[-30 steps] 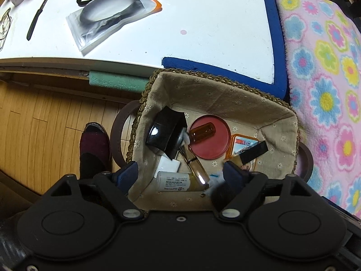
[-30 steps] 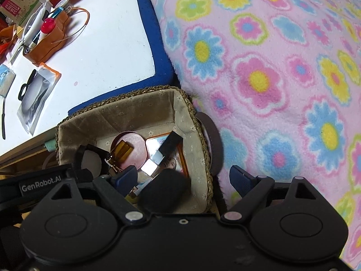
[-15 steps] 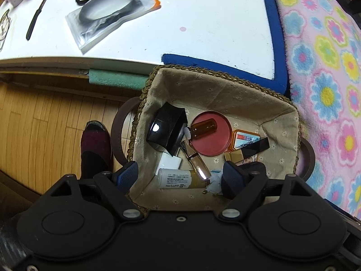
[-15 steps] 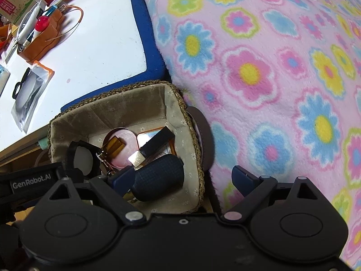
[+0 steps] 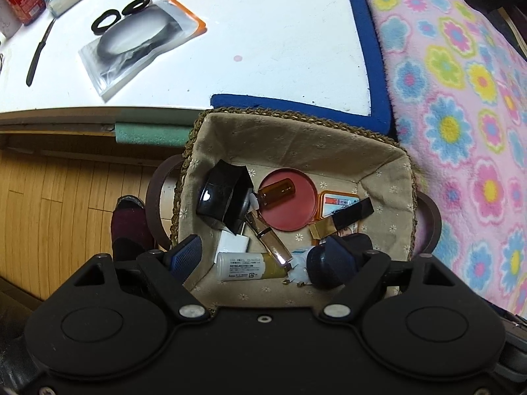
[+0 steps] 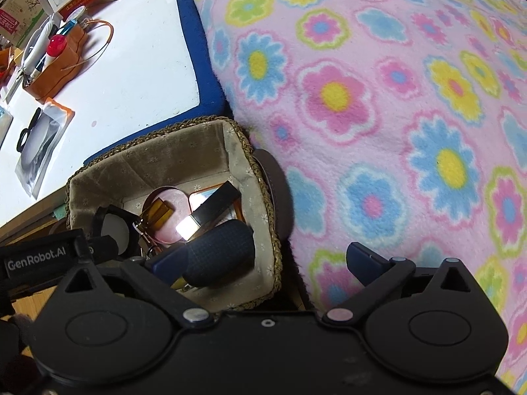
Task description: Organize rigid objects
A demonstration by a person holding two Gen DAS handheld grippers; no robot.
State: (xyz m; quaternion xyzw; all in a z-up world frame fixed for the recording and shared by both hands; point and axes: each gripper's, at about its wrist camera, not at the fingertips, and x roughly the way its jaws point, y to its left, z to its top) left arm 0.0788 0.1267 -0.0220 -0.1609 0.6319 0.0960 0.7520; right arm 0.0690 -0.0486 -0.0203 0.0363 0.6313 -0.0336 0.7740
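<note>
Dark navy textured case lies in the basket, near corner. Right gripper opening, clear of it. Left gripper spread, empty; only its view shows white bottle.

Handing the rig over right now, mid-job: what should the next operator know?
Left gripper: jaws partly open over the near side of the basket, nothing visibly gripped.
Right gripper: jaws opening, empty; one finger beside the navy case.
Done: navy case lies in the basket with the red dish, amber vial, black jar and white bottle.
Left: probably the bagged item and black rings on the white table.
</note>
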